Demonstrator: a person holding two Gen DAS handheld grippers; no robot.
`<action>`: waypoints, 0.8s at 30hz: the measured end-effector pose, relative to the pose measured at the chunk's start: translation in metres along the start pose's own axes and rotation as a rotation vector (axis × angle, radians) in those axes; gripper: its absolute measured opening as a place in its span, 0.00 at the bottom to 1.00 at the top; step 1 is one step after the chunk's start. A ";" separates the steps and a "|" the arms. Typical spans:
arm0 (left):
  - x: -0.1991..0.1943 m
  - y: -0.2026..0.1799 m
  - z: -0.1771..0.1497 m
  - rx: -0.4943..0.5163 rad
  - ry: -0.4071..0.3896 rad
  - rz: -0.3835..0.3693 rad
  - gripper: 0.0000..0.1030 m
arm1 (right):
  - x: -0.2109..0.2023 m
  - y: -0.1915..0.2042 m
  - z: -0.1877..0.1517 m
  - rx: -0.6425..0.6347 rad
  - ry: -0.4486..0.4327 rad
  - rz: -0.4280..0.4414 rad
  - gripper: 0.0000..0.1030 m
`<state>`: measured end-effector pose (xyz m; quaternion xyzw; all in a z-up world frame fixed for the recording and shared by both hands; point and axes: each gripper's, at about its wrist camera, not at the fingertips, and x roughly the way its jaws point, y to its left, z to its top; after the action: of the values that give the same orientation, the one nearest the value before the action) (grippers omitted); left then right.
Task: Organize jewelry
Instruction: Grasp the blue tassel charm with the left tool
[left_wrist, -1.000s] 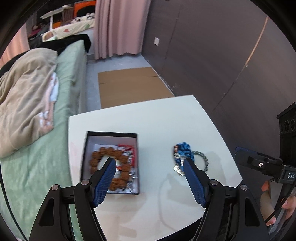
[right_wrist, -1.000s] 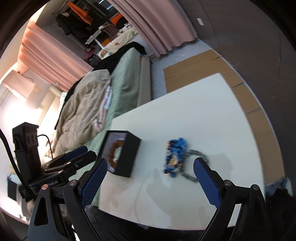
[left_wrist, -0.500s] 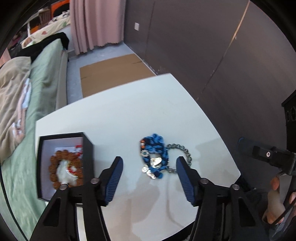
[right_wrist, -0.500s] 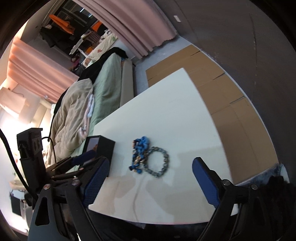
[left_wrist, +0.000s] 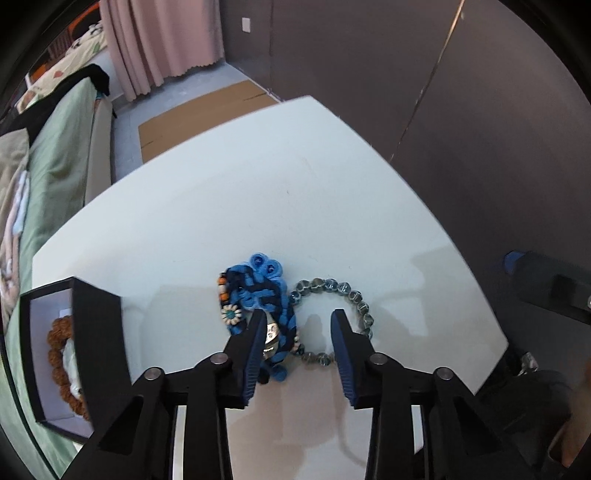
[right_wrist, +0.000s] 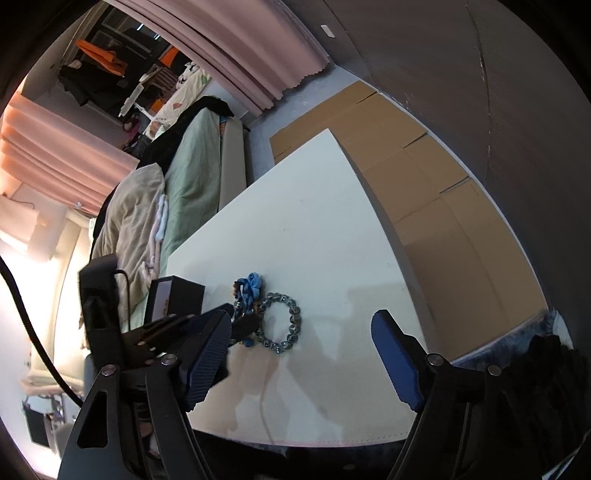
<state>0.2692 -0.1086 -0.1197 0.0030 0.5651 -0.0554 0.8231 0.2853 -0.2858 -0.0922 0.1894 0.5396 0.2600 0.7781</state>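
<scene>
On the white table (left_wrist: 295, 184) lie a blue braided bracelet (left_wrist: 258, 291) and, touching its right side, a ring of grey beads (left_wrist: 334, 291). My left gripper (left_wrist: 298, 321) points steeply down over them. Its jaws are closing, with the blue bracelet's lower end and the ring's left edge between them, and the pads do not press on either. At the left stands an open black box (left_wrist: 96, 332) holding a brown bead bracelet (left_wrist: 55, 350). My right gripper (right_wrist: 299, 321) hovers wide over the grey beads (right_wrist: 282, 321), its jaws closing slowly on nothing. The left gripper (right_wrist: 245, 326) shows there at the blue bracelet (right_wrist: 251, 286).
A bed with green sheet and beige blanket (right_wrist: 147, 206) runs along the table's left side. Flat cardboard (right_wrist: 424, 177) lies on the floor beyond and right of the table. A dark wall (left_wrist: 443, 92) is close on the right. The table's near edge (right_wrist: 314, 439) is just below the grippers.
My left gripper has moved right from over the black box to over the two bracelets, come lower, and narrowed its jaws. The right gripper has shifted a little and narrowed slightly.
</scene>
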 end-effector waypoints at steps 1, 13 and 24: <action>0.004 -0.001 0.000 0.007 0.009 0.014 0.26 | 0.001 0.000 0.000 -0.002 0.000 -0.001 0.77; -0.017 0.020 -0.003 -0.010 -0.056 -0.017 0.08 | 0.028 0.007 0.001 -0.017 0.059 -0.030 0.65; -0.056 0.050 -0.006 -0.041 -0.136 -0.014 0.08 | 0.069 0.027 -0.006 -0.079 0.155 -0.130 0.39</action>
<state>0.2480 -0.0539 -0.0727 -0.0214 0.5090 -0.0497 0.8591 0.2942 -0.2221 -0.1300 0.1027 0.5985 0.2438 0.7562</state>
